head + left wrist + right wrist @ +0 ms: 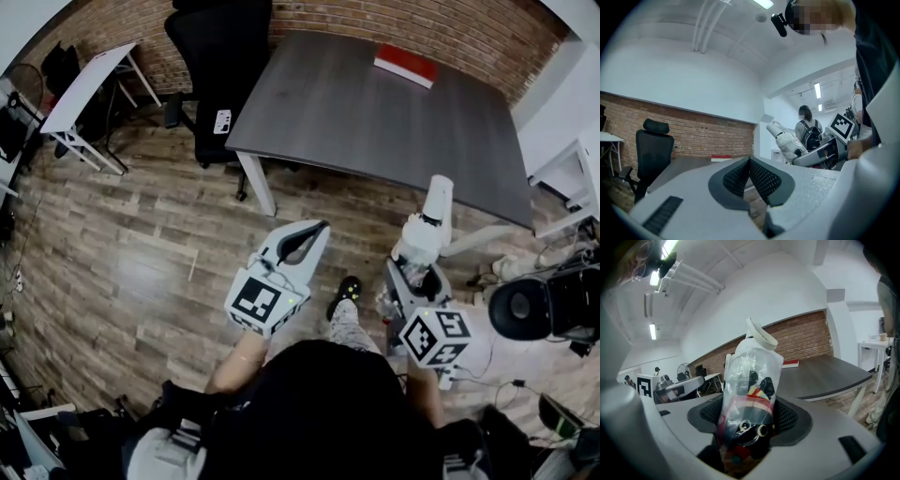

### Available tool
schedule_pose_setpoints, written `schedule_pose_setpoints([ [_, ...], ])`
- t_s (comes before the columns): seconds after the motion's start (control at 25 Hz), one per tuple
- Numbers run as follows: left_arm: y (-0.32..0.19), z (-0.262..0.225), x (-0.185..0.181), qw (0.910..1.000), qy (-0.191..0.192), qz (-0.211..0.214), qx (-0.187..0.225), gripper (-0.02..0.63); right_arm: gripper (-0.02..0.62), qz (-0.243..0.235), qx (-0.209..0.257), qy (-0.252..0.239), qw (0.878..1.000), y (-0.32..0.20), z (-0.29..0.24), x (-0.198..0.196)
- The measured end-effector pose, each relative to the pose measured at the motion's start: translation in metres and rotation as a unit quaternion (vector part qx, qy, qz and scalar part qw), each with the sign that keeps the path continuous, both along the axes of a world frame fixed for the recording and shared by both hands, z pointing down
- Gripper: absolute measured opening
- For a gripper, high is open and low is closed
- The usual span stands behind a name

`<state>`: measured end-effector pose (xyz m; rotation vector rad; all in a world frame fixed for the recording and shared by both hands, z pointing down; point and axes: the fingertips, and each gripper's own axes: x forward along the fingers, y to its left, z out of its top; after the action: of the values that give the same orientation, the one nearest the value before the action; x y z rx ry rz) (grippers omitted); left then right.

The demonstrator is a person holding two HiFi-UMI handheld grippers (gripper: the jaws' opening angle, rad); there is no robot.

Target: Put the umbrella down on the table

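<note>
Head view: the person stands on the wood floor, short of the dark grey table [375,112]. The right gripper [410,281] carries the folded umbrella [429,225], which sticks out ahead of its jaws toward the table's near edge, off the tabletop. The left gripper [309,234] hangs beside it on the left with nothing in it. A red book [405,64] lies at the table's far edge, well ahead of both grippers.

Left gripper view: the left gripper [750,173] has its jaws pressed together with nothing between them. The umbrella [786,140] shows off to its right, up in the air.

Right gripper view: the right gripper [750,416] is clamped on the umbrella [751,385], which sits in a clear plastic sleeve and stands up between the pads. The table [825,376] lies ahead and to the right, below the umbrella's tip.

So this looks like the carry step, with nothing set down yet. The next move probably calls for reaching forward over the tabletop, lowering and tipping the umbrella flat, then letting the jaws part, well short of the book.
</note>
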<state>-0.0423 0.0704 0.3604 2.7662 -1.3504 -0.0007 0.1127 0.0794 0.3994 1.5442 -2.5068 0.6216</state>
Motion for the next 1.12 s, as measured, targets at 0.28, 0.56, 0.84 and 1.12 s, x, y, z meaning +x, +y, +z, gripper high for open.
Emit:
schedule_pose_setpoints([
  [0.28, -0.033, 0.005, 0.007, 0.9999, -0.009, -0.009, 0.0, 0.002, 0.288, -0.008, 0.001, -0.004, 1.0, -0.036, 0.009, 0.013],
  [0.56, -0.066, 0.011, 0.015, 0.9994, -0.032, -0.014, -0.006, 0.002, 0.288, -0.004, -0.01, -0.018, 1.0, -0.069, 0.024, 0.026],
  [0.84, -0.103, 0.002, 0.031, 0.9993, -0.037, -0.01, -0.002, 0.002, 0.288, 0.001, -0.016, -0.024, 1.0, -0.104, 0.024, 0.042],
  [1.12, -0.136, -0.001, 0.038, 0.999, -0.038, -0.022, -0.005, 0.002, 0.288, -0.012, -0.022, -0.028, 0.999, -0.14, 0.019, 0.048],
])
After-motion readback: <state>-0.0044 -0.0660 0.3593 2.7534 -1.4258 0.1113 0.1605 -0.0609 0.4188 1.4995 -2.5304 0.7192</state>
